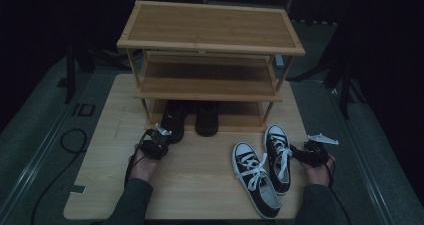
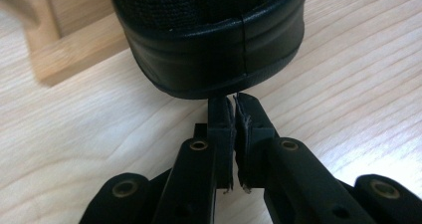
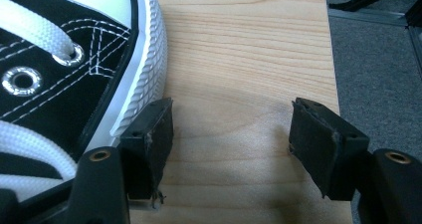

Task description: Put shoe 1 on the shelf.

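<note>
A three-tier bamboo shoe rack [image 1: 210,40] stands at the far end of the light wood table [image 1: 200,185] — its top and middle shelves bare. A second black shoe [image 1: 207,117] sits on the bottom shelf. Grey carpet [image 1: 385,150] surrounds the table — a black cable [image 1: 70,140] loops at left.

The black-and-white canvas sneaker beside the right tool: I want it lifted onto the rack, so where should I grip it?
Grip the black-and-white canvas sneaker by its side wall at the collar, coming from its outer right side. The right tool stands open there, one jaw already against the white ribbed rubber sole edge, which is too low to pinch.
</note>
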`<action>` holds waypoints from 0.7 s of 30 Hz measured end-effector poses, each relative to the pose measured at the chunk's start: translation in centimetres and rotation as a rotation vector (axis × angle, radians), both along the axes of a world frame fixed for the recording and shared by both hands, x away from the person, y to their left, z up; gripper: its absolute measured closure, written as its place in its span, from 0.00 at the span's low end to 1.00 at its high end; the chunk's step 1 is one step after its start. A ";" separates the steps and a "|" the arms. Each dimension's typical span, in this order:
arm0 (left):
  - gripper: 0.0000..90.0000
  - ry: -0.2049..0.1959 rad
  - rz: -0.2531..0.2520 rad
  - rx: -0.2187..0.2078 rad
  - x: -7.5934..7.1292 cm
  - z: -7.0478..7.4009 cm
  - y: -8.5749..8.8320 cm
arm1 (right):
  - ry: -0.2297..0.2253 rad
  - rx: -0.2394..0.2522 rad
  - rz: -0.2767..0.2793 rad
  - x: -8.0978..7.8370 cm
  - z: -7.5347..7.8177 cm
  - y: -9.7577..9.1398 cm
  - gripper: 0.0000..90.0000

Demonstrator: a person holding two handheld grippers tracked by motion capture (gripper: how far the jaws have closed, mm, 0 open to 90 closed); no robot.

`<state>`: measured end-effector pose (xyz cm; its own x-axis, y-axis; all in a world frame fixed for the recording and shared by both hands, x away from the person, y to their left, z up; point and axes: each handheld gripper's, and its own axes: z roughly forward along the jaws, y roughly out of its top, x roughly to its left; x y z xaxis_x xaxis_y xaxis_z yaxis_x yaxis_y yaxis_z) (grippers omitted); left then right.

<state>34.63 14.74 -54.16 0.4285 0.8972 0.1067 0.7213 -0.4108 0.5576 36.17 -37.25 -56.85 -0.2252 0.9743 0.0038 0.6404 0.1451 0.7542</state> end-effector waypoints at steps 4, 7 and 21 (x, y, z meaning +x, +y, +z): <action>0.95 0.001 -0.021 0.000 0.5 0.0 -0.9 | 0.000 0.001 -0.001 0.0 0.0 0.0 0.37; 0.95 0.003 -0.033 0.006 1.0 0.0 -1.6 | 0.000 0.002 -0.001 0.0 0.0 0.0 0.37; 0.95 0.018 -0.057 0.024 3.1 -0.1 -3.6 | 0.001 0.003 -0.002 0.0 0.0 0.0 0.37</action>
<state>37.76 11.09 -54.24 0.4809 0.8685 0.1197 0.7061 -0.4647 0.5343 36.17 -37.23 -56.84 -0.2236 0.9747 0.0067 0.6410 0.1419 0.7543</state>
